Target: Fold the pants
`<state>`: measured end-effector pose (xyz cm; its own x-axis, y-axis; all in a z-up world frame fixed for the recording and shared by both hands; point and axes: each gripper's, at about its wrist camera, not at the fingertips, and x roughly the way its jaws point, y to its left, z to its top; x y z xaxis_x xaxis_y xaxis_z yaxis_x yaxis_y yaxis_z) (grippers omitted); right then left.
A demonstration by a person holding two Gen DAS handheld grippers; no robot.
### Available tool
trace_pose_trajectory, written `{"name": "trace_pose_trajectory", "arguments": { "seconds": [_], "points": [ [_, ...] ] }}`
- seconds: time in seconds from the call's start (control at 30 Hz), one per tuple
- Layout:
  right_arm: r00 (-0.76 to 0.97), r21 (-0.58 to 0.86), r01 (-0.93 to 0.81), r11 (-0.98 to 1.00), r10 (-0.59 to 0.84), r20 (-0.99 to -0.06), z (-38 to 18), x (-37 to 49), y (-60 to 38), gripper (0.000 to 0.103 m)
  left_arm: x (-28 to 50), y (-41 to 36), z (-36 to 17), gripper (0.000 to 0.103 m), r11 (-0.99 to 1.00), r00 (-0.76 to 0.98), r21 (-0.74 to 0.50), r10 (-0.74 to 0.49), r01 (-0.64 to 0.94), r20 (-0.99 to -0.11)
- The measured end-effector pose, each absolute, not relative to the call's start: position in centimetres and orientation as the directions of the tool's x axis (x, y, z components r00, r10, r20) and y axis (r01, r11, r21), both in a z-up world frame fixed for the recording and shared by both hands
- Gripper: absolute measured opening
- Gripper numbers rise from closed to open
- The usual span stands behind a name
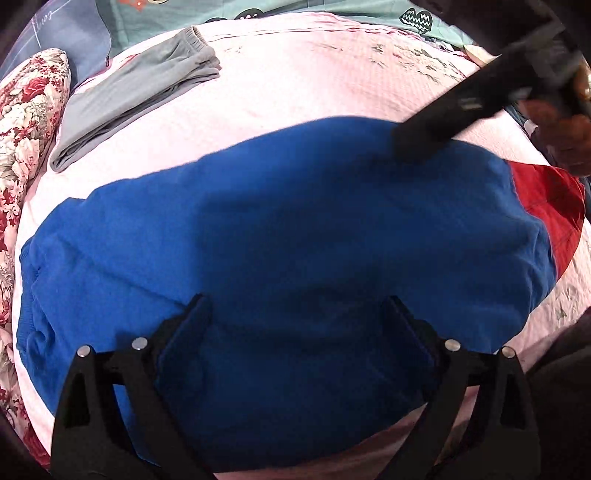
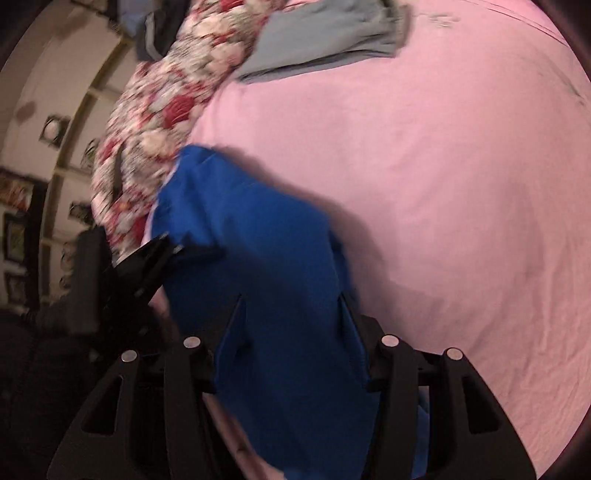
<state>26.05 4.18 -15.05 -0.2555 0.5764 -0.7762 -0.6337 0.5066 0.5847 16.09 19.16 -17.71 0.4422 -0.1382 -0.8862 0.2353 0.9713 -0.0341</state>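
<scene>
Blue, soft pants (image 1: 295, 236) lie on the pink bed (image 1: 295, 92); they look light and floppy, so grab an edge or corner; the left tool (image 1: 295, 314) is wide apart, holding nothing; the right tool (image 2: 291, 314) hangs half apart over the cloth.

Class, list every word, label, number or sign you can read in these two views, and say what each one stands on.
"102" or similar: faint handwritten marks on the dark blue surface top left in the left wrist view; uncertain.
Framed pictures on the wall in the right wrist view: too blurred to read.
Teal bedding: heart pattern only, no words.
Blue pants, grey pants: no labels showing.
</scene>
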Motion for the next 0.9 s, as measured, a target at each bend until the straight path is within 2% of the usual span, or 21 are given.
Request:
{"name": "trace_pose_trajectory", "arguments": {
  "seconds": [0.17,0.33,0.43,0.5,0.57,0.67,0.73,0.9],
  "points": [
    [-0.426,0.715,-0.588,0.379,0.607,-0.671,-15.3,26.1,3.7,0.052,17.4,19.1,-18.2,0.098,0.974,0.420,-0.027,-0.122,0.224,-0.899],
    [-0.491,0.780,-0.508,0.365,0.621,-0.611,-18.1,28.0,4.9,0.054,17.8,18.7,-18.6,0.101,0.976,0.404,-0.012,-0.101,0.216,-0.909],
    [-0.549,0.858,-0.408,0.312,0.668,-0.503,-19.3,28.8,6.6,0.060,18.2,18.7,-18.7,0.101,0.977,0.392,-0.010,-0.095,0.213,-0.915],
    [-0.574,0.893,-0.354,0.276,0.690,-0.441,-19.8,28.9,7.8,0.060,18.5,18.7,-18.8,0.101,0.978,0.387,-0.008,-0.090,0.209,-0.918],
    [-0.543,0.896,-0.357,0.265,0.722,-0.429,-19.6,29.4,8.3,0.060,18.9,18.8,-18.9,0.101,0.978,0.384,-0.007,-0.088,0.208,-0.919],
    [-0.386,0.885,-0.367,0.286,0.819,-0.425,-18.9,32.4,7.0,0.059,19.2,18.9,-19.0,0.101,0.978,0.382,-0.006,-0.087,0.209,-0.920],
    [-0.406,0.924,-0.257,0.281,0.837,-0.368,-20.0,34.3,6.4,0.051,19.5,19.0,-19.1,0.101,0.977,0.385,-0.007,-0.090,0.212,-0.919],
    [-0.410,0.895,-0.301,0.330,0.802,-0.434,-20.3,34.2,6.7,0.049,19.9,19.2,-19.2,0.101,0.976,0.389,-0.007,-0.093,0.216,-0.916]
  ]
}}
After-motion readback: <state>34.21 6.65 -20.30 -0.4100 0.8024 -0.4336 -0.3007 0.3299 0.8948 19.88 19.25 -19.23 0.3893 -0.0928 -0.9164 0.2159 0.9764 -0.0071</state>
